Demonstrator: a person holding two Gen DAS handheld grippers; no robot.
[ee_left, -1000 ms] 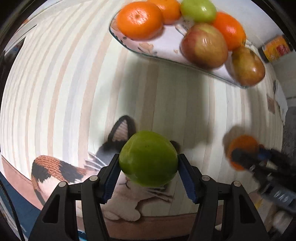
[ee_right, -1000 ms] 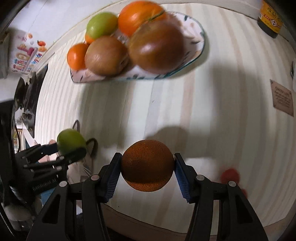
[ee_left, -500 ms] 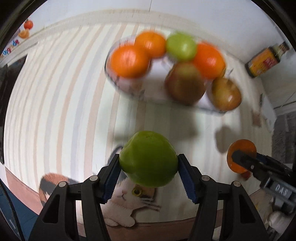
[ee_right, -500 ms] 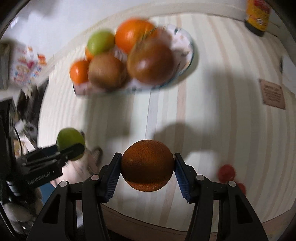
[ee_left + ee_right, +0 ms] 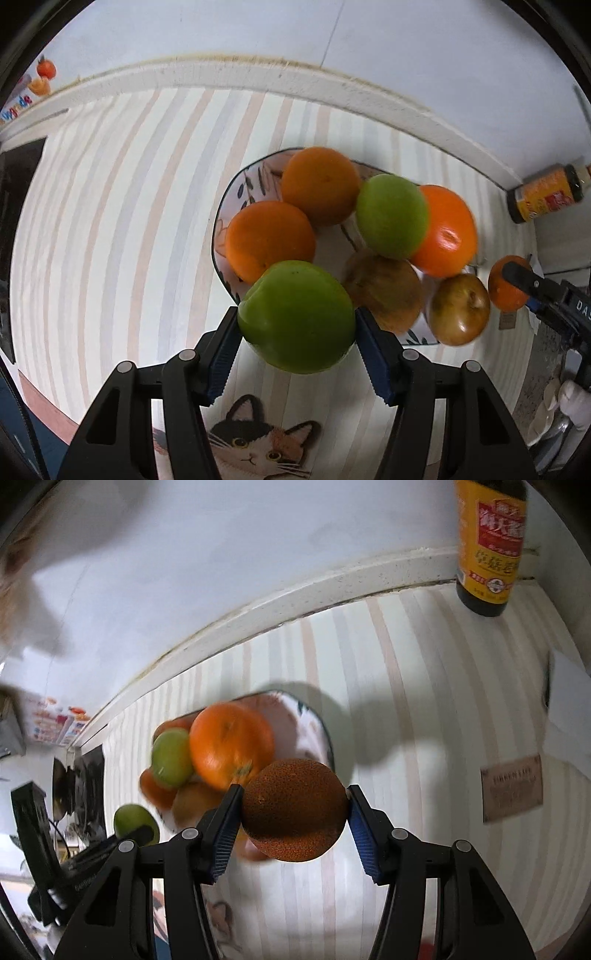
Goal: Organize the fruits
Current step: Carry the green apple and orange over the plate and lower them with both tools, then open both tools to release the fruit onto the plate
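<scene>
My left gripper is shut on a green apple and holds it above the table, at the near edge of the fruit plate. The plate holds several oranges, a green apple and brownish fruits. My right gripper is shut on a dark orange and holds it in the air before the plate. The right gripper with its orange also shows at the right of the left wrist view. The left gripper's apple shows at the left of the right wrist view.
A sauce bottle stands against the back wall at the right; it also shows in the left wrist view. A brown card lies on the striped cloth at the right. A cat picture marks the near table edge.
Both grippers have risen and tilted up, still holding their fruit. The plate now sits lower in both views and the back wall has come into sight.
</scene>
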